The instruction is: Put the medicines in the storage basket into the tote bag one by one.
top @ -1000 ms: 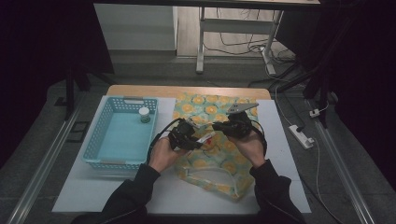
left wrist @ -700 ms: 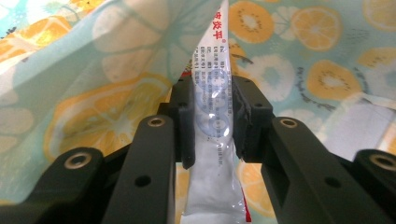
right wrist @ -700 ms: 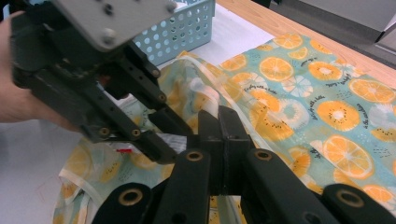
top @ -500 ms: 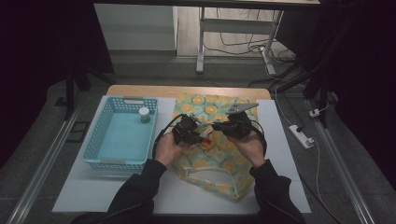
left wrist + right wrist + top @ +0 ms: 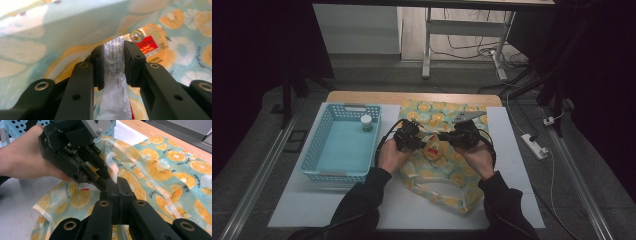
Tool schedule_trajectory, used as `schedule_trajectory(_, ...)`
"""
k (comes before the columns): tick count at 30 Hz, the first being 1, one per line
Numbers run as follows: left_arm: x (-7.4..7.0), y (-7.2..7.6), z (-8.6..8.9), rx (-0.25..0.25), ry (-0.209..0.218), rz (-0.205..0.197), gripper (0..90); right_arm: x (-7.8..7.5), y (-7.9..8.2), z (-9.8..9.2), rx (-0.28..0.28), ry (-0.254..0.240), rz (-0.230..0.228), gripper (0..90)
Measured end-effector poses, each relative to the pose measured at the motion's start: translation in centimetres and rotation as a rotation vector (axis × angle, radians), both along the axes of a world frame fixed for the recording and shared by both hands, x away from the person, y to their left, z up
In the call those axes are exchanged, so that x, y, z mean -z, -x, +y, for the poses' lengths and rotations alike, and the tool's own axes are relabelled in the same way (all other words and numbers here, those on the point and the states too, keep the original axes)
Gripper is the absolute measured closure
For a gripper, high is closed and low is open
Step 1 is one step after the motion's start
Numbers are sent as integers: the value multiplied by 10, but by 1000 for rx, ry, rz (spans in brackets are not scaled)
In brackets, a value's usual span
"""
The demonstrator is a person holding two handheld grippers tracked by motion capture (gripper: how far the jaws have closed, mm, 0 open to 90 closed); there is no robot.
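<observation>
Starting from the left side of the table: a light blue plastic basket [image 5: 343, 145] sits there with a small white-capped jar [image 5: 366, 122] standing in its far right corner, well out of the way, so it looks parked rather than in play.

Next over, the left gripper [image 5: 411, 136] is pinching a white printed packet [image 5: 115, 75] between its pads; the left gripper view has the packet's edge squeezed flat between the two black jaws. It's poking in under a lifted fold of the orange-slice print bag [image 5: 447, 165], and my guess is the packet is being fed into the bag's mouth. A red and yellow labelled packet [image 5: 434, 149] already lies there in the opening.

The right gripper [image 5: 117, 192] has its jaws pressed together right at the bag's fabric. I think it's pinching the top layer to hold the mouth open, but I can't tell for sure that cloth is actually caught between them.

The bag itself is spread flat on the white tabletop [image 5: 307, 205], right beside the basket, which makes sense if things move between the two.
</observation>
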State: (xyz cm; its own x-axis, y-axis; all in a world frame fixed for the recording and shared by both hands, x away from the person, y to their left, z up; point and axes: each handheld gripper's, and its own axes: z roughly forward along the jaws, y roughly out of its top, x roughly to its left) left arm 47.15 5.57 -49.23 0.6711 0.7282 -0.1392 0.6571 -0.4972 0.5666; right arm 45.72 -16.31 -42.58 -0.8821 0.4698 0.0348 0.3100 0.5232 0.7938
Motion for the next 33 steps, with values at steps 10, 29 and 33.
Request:
schedule_trajectory(10,7,-7,-2,-26,-8,5,713,2,-1,0,10,3,4,897)
schedule_trajectory(29,-6,5,6,5,52,-4,451,3,-1,0,11,5,9,896)
schedule_trajectory(33,-8,12,9,35,60,-1,382,3,-1,0,9,4,10,896)
